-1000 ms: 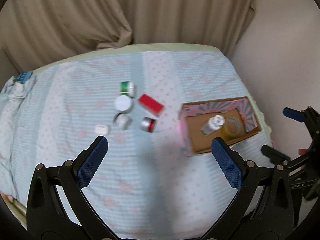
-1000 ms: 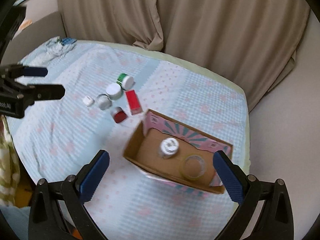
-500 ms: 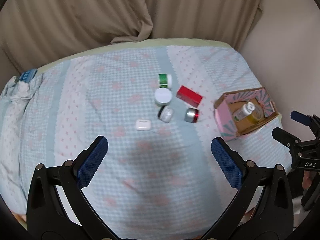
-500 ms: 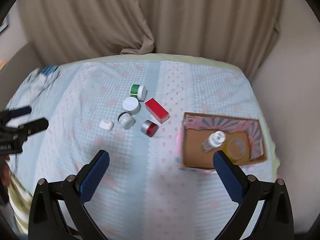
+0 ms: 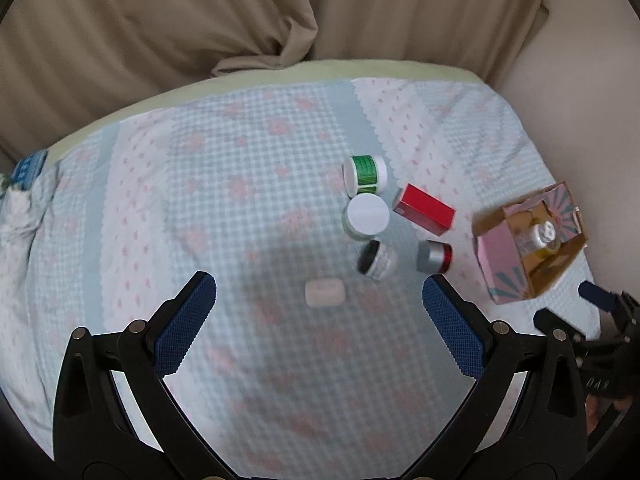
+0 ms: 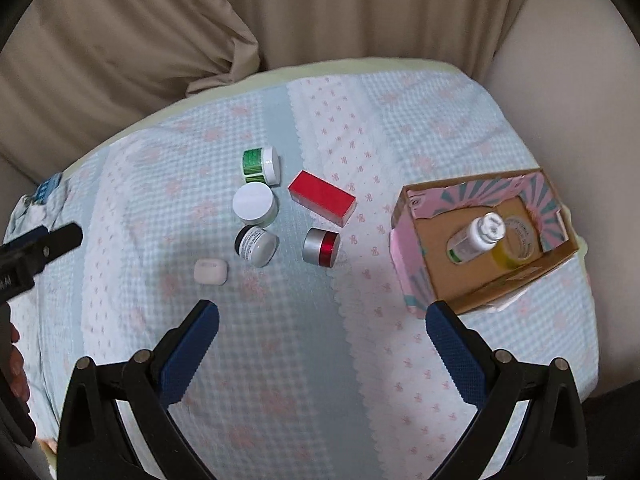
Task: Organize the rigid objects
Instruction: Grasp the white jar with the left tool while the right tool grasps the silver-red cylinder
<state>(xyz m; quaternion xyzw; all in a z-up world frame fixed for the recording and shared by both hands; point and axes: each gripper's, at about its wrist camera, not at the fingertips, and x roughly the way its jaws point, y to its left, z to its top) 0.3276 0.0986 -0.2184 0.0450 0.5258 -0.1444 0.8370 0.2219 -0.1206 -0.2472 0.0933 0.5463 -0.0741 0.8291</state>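
A cluster of small items lies mid-cloth: a green-labelled jar (image 6: 260, 166) on its side, a white-lidded jar (image 6: 255, 203), a red box (image 6: 322, 197), a silver-and-red jar (image 6: 321, 247), a black-and-white jar (image 6: 256, 245) and a small white case (image 6: 211, 271). To the right stands a pink patterned cardboard box (image 6: 412, 276) holding a white-capped bottle (image 6: 476, 238) and a yellow jar (image 6: 516, 246). My left gripper (image 5: 318, 326) hangs open just short of the white case (image 5: 325, 293). My right gripper (image 6: 322, 350) is open too, above bare cloth in front of the cluster and the box.
The items rest on a pale blue gingham cloth (image 6: 280, 360) with pink flowers. Beige curtains (image 6: 280, 12) hang behind. A blue object (image 5: 28, 168) and crumpled fabric lie at the far left edge. The cloth drops off just right of the box (image 5: 496, 264).
Both grippers have come closer to the cloth, so the cluster looks larger. The left view has swung left off the box and onto the loose items. Nothing on the cloth has moved.
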